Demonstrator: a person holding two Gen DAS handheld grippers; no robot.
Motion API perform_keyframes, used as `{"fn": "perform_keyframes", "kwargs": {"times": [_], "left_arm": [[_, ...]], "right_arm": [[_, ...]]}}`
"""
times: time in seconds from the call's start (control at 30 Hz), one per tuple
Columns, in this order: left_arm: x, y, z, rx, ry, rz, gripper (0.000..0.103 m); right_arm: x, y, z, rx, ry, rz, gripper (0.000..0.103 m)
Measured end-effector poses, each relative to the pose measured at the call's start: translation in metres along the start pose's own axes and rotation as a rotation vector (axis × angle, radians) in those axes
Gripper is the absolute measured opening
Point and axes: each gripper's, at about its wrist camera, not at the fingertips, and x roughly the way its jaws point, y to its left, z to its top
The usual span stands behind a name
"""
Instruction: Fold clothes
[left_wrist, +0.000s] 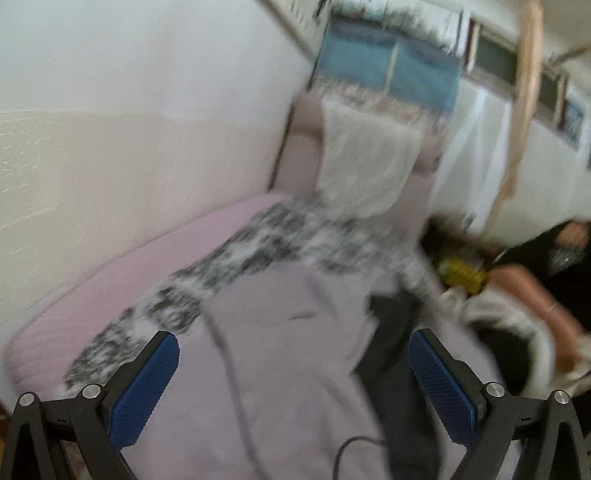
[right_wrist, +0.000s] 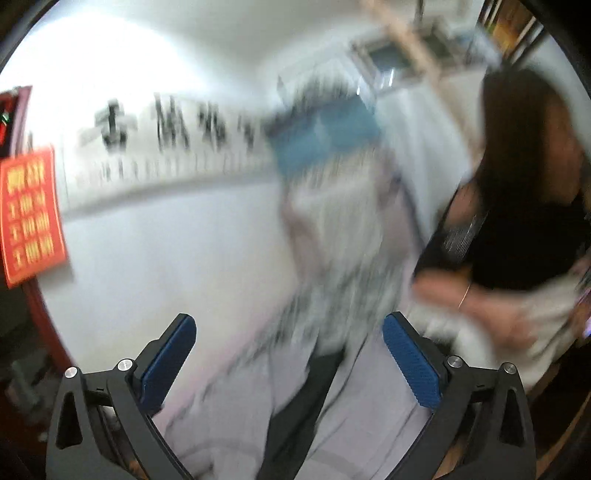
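A pale lilac-grey garment (left_wrist: 280, 354) lies spread on the bed with a dark garment (left_wrist: 391, 354) beside and partly under it. My left gripper (left_wrist: 293, 373) is open and empty above the pale garment, its blue pads wide apart. In the right wrist view the pale garment (right_wrist: 369, 413) and the dark strip (right_wrist: 306, 398) lie below my right gripper (right_wrist: 290, 358), which is open and empty. Both views are motion-blurred.
The bed has a pink sheet (left_wrist: 110, 280) and a black-and-white patterned blanket (left_wrist: 266, 243), with a white pillow (left_wrist: 365, 162) at the headboard. A wall runs along the left. A person in black (right_wrist: 517, 206) stands at the right holding white cloth (right_wrist: 546, 321).
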Motion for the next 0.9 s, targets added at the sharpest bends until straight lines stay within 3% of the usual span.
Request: {"fn": "perform_keyframes", "kwargs": {"times": [0.07,0.13,0.3,0.4,0.47,0.57,0.63,0.7,0.77,0.9], "left_arm": [[0.007,-0.003,-0.007,0.039,0.07,0.004,0.102],[0.023,0.0,-0.027,0.065,0.192,0.02,0.102],[0.072,0.034,-0.098,-0.011,0.547,0.049,0.102],[0.1,0.056,-0.134,-0.116,0.704,0.093,0.1],[0.101,0.068,-0.134,-0.198,0.708,0.061,0.096],[0.08,0.067,-0.105,-0.223,0.623,-0.066,0.096],[0.047,0.052,-0.071,-0.143,0.483,-0.133,0.096],[0.005,0.031,-0.032,-0.018,0.303,-0.182,0.096],[-0.051,0.009,0.009,0.115,0.063,-0.249,0.1],[-0.136,0.0,0.048,0.19,-0.302,-0.326,0.102]], "right_arm": [[-0.032,-0.006,0.015,0.027,-0.064,-0.029,0.103],[-0.064,-0.008,0.026,0.042,-0.115,-0.038,0.103],[-0.149,0.006,0.042,-0.044,-0.299,-0.165,0.103],[-0.156,0.001,0.037,-0.04,-0.272,-0.187,0.103],[-0.145,-0.002,0.027,-0.027,-0.215,-0.193,0.103],[-0.119,-0.013,0.011,0.015,-0.107,-0.165,0.103],[-0.108,-0.012,0.004,0.006,-0.071,-0.172,0.1],[-0.125,0.0,0.019,-0.036,-0.138,-0.218,0.099],[-0.158,0.021,0.044,-0.105,-0.234,-0.274,0.099],[-0.268,0.078,0.083,-0.191,-0.53,-0.407,0.103]]}}
